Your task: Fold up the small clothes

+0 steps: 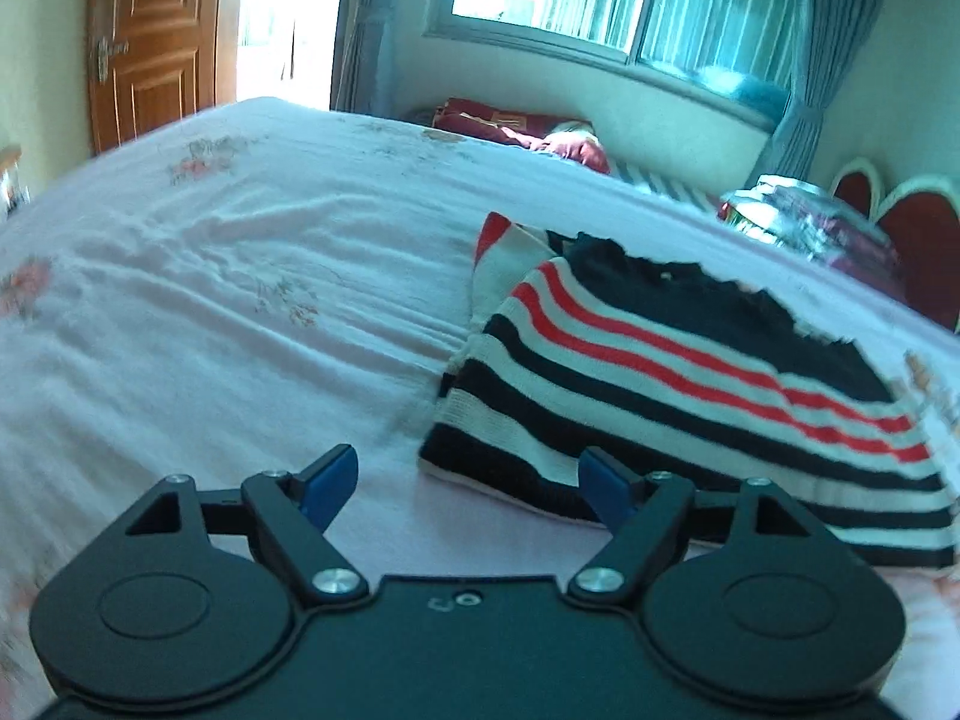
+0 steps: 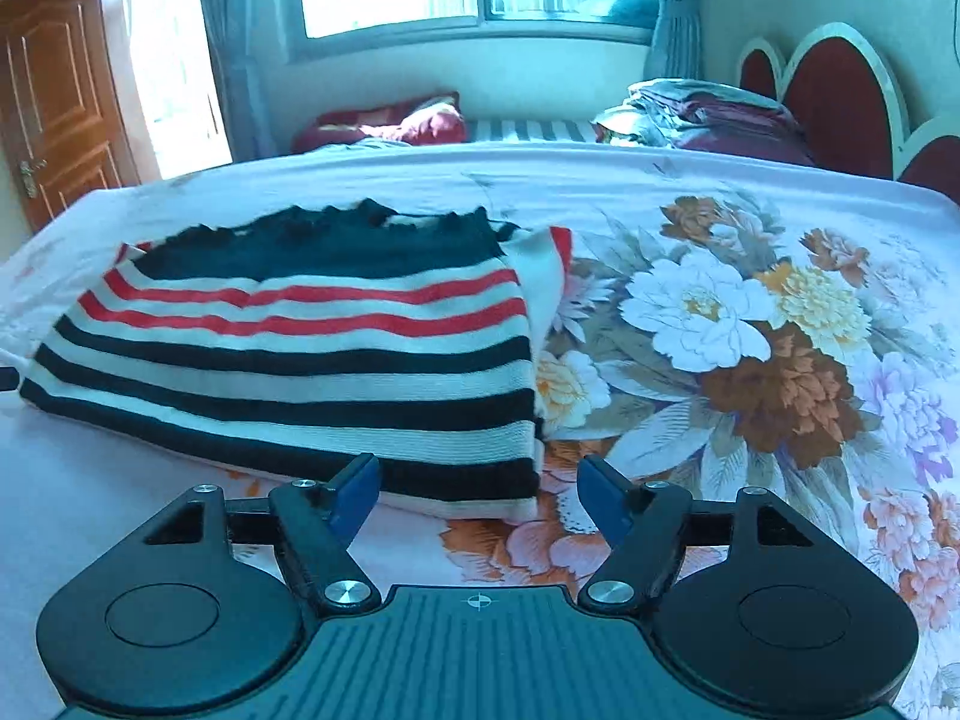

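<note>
A small knitted garment with navy, white and red stripes [image 1: 678, 384] lies folded flat on the bed; it also shows in the right wrist view [image 2: 300, 348]. My left gripper [image 1: 468, 480] is open and empty, just in front of the garment's near left corner. My right gripper [image 2: 480, 489] is open and empty, just in front of the garment's near right corner. Both hover low over the sheet, with no cloth between the fingers.
The bed has a pale pink sheet [image 1: 210, 300] with a large flower print [image 2: 750, 360] on the right. Red pillows [image 2: 390, 120] and folded bedding [image 2: 708, 114] lie at the far side by a red headboard [image 2: 840, 90]. A wooden door [image 1: 150, 42] stands at left.
</note>
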